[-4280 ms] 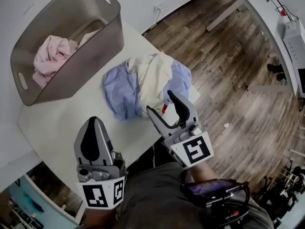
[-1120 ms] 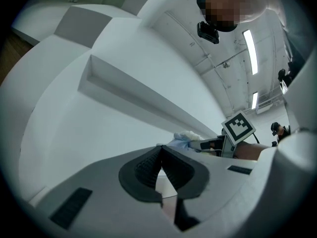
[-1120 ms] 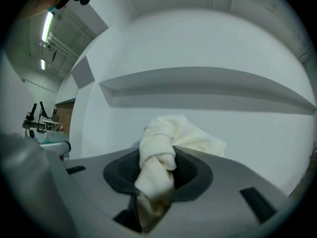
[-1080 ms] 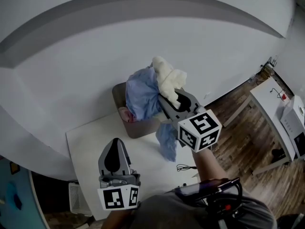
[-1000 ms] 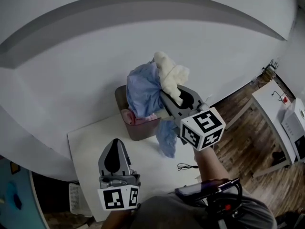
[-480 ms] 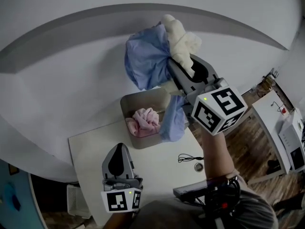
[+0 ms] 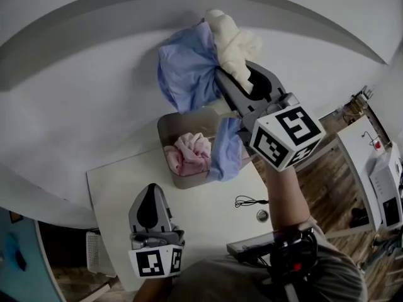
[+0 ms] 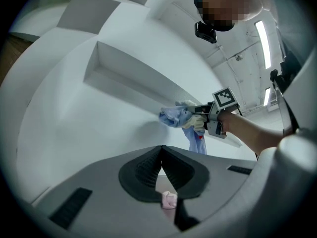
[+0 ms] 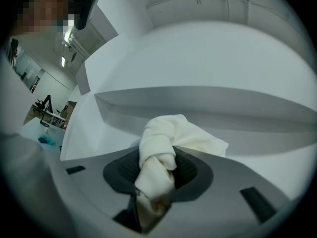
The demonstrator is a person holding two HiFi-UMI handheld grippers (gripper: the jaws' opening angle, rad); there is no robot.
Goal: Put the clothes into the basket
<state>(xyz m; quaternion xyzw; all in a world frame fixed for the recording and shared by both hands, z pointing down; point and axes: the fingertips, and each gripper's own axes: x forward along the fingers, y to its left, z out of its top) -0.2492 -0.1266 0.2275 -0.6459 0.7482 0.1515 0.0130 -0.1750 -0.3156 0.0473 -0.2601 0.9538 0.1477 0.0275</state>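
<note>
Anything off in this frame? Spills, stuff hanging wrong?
Nothing spilled or damaged. One oddity: the right tongs carry two garments at once. The right gripper view shows only the cream cloth between them, so the blue garment, dangling toward the basket, may be merely tangled and could slip.

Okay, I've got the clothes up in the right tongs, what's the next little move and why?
Probably lower the right tongs toward the basket. They grip the cream cloth and blue cloth high above it, with a blue tail dangling by the basket's rim; the pink cloth already lies inside.
</note>
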